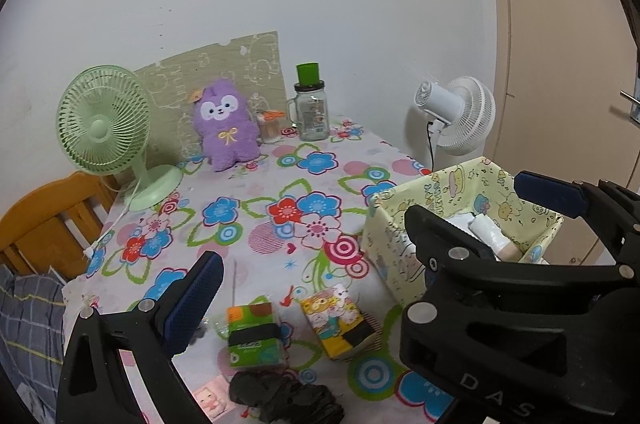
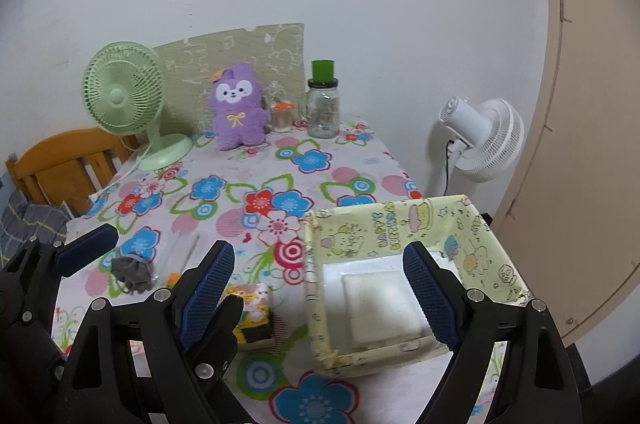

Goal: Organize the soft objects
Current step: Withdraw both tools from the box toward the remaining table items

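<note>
Tissue packs and dark cloth are left near the worktop's front edge; white items are already binned in fabric box. Both grippers' fingers are spread, empty.

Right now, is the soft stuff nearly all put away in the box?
Partly. White folded packs already lie in the yellow box. Both the left gripper and right gripper are open and empty. Left on the table: green tissue pack, yellow tissue pack, dark cloth.

Showing soft, even indoor light; bending strongly at dark fisheye edges; blurring slightly on the nearest parts.
</note>
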The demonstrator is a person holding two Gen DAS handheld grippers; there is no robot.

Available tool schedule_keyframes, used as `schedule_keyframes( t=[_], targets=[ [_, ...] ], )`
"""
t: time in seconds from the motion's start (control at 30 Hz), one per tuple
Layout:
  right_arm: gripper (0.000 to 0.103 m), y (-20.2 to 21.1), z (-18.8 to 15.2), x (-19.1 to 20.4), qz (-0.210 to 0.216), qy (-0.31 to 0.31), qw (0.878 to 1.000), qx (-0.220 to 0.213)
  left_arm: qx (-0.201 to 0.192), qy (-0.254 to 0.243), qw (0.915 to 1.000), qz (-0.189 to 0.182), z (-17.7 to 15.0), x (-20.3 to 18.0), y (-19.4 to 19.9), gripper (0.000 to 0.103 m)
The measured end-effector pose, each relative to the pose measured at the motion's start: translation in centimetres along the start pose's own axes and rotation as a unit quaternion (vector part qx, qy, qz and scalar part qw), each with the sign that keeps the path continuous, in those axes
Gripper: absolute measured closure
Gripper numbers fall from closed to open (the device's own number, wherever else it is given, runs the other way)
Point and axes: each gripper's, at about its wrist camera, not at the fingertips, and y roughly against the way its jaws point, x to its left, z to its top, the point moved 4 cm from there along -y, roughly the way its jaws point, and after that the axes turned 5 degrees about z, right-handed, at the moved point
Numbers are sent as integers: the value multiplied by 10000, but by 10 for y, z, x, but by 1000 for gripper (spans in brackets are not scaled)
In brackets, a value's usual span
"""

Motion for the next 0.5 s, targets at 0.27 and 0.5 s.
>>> schedule_keyframes(
  t=[0.27, 0.5],
  targets=[
    [14, 5, -3, 28, 146, 223, 9996, -56, -11, 170, 9997, 164, -12, 24, 8, 1],
    [13, 2, -9, 48, 306, 305, 9991, -42, -27, 246, 9993, 266, -23, 41, 12, 1]
  ],
)
